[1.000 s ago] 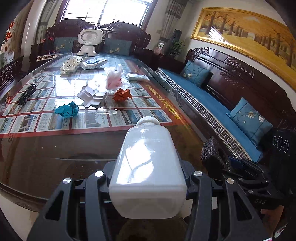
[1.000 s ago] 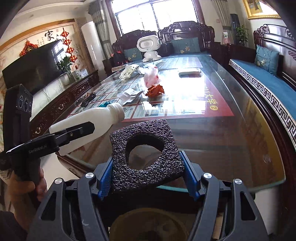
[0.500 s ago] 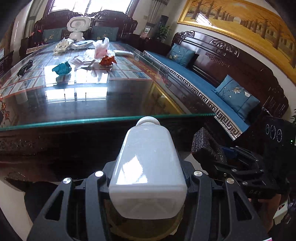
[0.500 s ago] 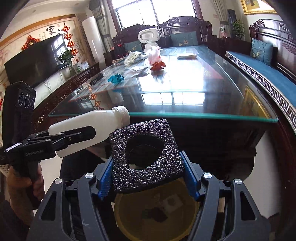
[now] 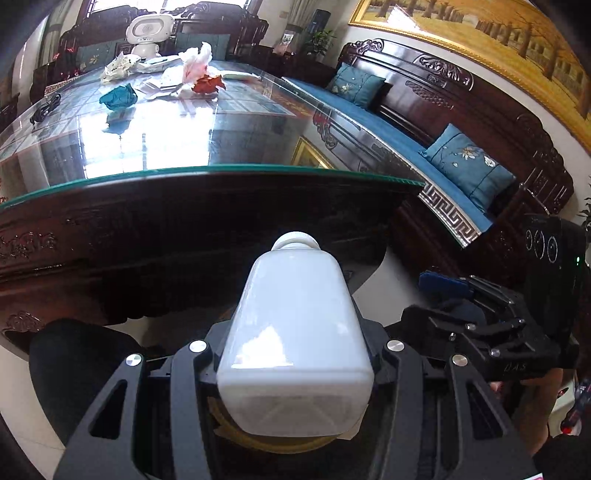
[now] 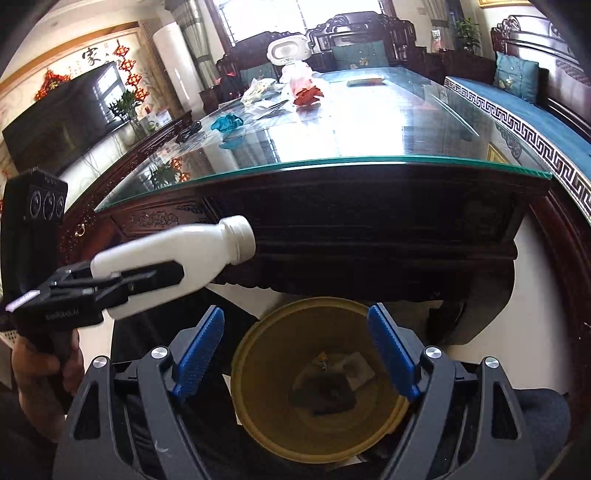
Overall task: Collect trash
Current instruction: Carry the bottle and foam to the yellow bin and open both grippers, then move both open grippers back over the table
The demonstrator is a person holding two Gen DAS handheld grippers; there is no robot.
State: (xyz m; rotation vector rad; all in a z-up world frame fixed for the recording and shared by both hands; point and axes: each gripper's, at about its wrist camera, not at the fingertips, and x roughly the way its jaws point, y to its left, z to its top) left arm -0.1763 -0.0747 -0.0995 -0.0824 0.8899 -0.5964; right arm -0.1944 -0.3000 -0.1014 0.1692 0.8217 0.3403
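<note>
My left gripper [image 5: 295, 354] is shut on a white plastic bottle [image 5: 295, 332], held below the table edge; the bottle also shows in the right wrist view [image 6: 177, 262], left of my right gripper. My right gripper [image 6: 295, 347] is open and empty above a yellow bin [image 6: 258, 369] on the floor. The black foam piece [image 6: 325, 395] lies in the bin with other scraps. On the glass table [image 6: 369, 140] lie a teal wad [image 6: 226, 122], a red wad [image 6: 308, 95], a pink bag [image 5: 197, 62] and white papers [image 5: 159, 86].
The table's dark carved side [image 6: 369, 221] stands just behind the bin. A blue-cushioned bench [image 5: 406, 140] runs along the right. A white robot toy [image 5: 147, 31] and a black cable [image 5: 46, 109] are on the table. A TV [image 6: 62, 122] is at left.
Both grippers dropped from table height to below the table edge, over the bin. The right gripper opened and the black foam piece fell into the bin. The left still holds the bottle.
</note>
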